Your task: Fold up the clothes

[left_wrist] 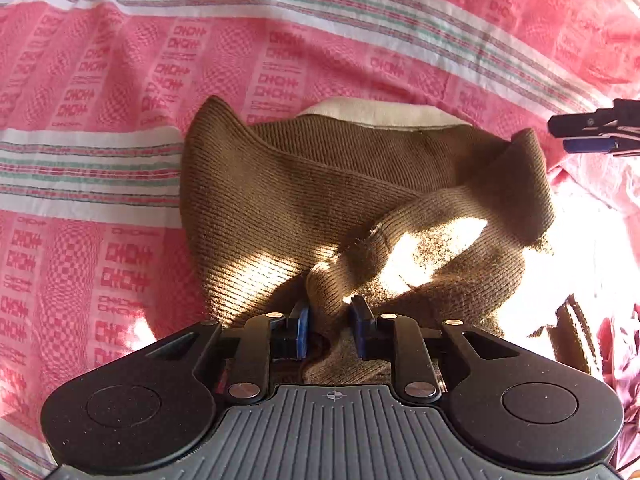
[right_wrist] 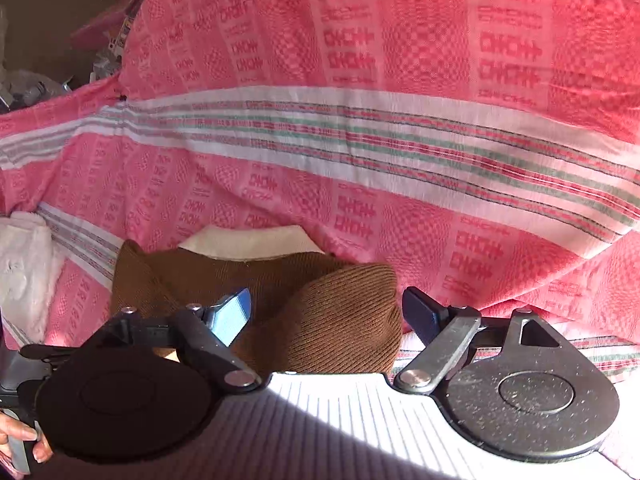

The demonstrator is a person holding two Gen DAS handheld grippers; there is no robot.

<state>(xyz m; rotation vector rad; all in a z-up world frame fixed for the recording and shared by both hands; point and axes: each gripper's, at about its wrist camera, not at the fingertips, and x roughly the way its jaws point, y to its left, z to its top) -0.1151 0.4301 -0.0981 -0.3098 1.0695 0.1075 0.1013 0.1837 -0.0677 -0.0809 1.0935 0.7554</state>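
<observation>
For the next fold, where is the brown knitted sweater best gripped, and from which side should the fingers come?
Probably at the folded-over sleeve of the brown sweater, near its free cuff end. It lies raised on top of the body as a thick roll, so open fingers coming down from above could straddle it without catching the pink patterned sheet. The flat body offers no such ridge.

A pink woven bedsheet with white, green and red stripe bands covers the whole surface, rumpled into soft ridges. Just ahead of the right tool lies a brown ribbed sweater, partly folded, cream collar at its far edge. Off left, a white cloth sits on the sheet.
</observation>
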